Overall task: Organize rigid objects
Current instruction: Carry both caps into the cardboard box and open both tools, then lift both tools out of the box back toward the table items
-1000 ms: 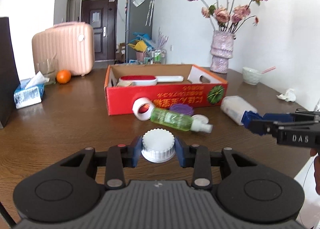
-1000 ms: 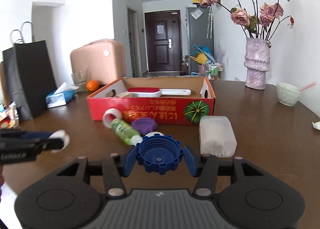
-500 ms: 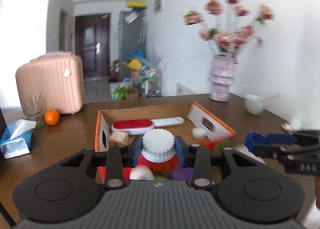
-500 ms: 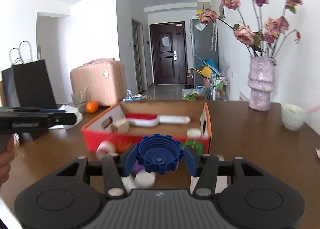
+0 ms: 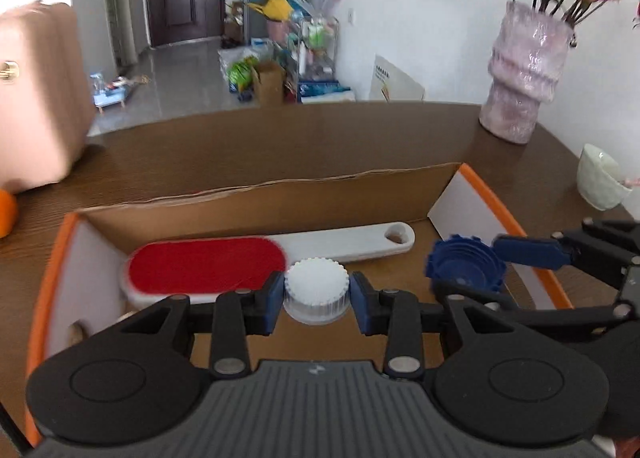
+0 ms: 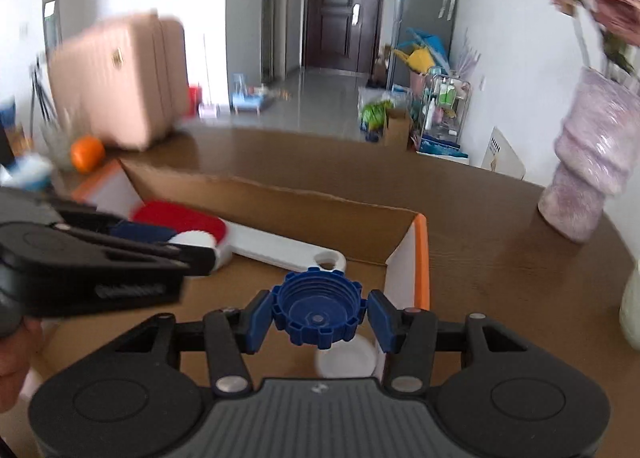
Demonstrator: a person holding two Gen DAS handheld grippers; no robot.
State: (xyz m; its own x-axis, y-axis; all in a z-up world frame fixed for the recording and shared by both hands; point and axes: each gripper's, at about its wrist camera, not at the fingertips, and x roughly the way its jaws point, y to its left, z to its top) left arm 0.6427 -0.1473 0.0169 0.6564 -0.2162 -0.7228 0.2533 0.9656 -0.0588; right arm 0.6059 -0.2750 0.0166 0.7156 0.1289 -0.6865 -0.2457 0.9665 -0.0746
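My left gripper (image 5: 316,296) is shut on a white ribbed cap (image 5: 315,290) and holds it above the inside of the orange cardboard box (image 5: 256,193). My right gripper (image 6: 318,316) is shut on a blue ridged cap (image 6: 318,312) over the box's right end (image 6: 420,258). Each gripper shows in the other view, with the blue cap (image 5: 464,268) at right and the white cap (image 6: 198,240) at left. A red-and-white lint brush (image 5: 208,270) lies in the box. A white lid (image 6: 348,358) lies under the right gripper.
A pink vase (image 5: 524,73) with flowers and a pale bowl (image 5: 598,177) stand on the brown table at right. A pink suitcase (image 6: 120,81) and an orange (image 6: 87,153) are at left. The box walls rise around both grippers.
Both grippers have risen from table level, moved forward over the box and tilted down into it, each still holding its cap. The bottles in front of the box have dropped out of view.
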